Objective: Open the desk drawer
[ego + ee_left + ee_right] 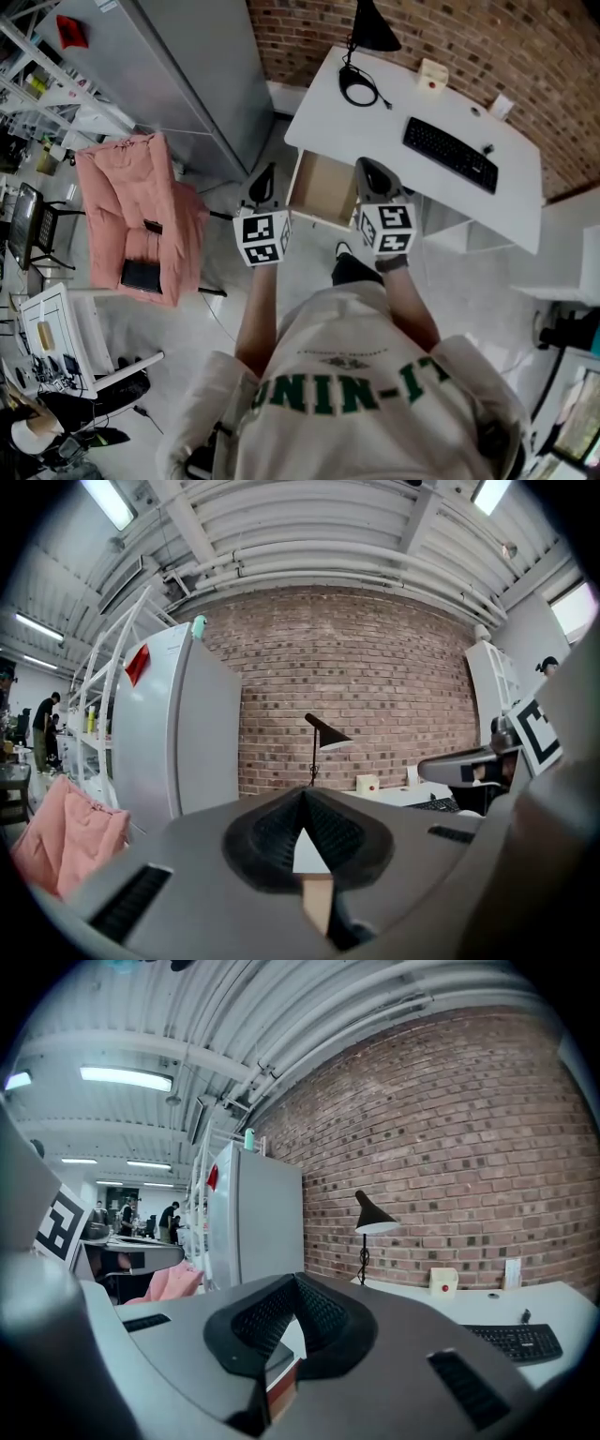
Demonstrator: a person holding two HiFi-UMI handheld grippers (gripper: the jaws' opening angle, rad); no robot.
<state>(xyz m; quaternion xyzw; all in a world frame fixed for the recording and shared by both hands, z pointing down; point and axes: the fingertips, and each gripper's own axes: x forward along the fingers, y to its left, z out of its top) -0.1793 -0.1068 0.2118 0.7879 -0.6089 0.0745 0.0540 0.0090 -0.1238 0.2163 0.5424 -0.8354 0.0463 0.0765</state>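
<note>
The desk drawer (323,187) stands pulled out from under the left end of a white desk (328,122), its pale wooden inside open to the head view. The person, in a white sweatshirt with green lettering, reaches both forearms forward toward it, side by side. The grippers are held close to level, one on each side of the drawer.

The left gripper (264,178) sits just beside the drawer's left edge. Its jaws are pressed together at the tips with nothing between them (305,794), and a strip of the drawer's wood (316,902) shows through the gap behind the tips. The right gripper (373,173) is at the drawer's near right corner. Its jaws also meet at the tips and pinch nothing (295,1281), with the drawer's edge (281,1377) showing below them. Whether either gripper touches the drawer cannot be told.

On the desk top lie a black keyboard (450,153) to the right, a coiled black cable (359,89) and a black desk lamp (373,26) at the far left, against a brick wall (450,37). A tall grey cabinet (187,75) stands left of the desk, and a pink armchair (141,216) sits nearer on the left.
</note>
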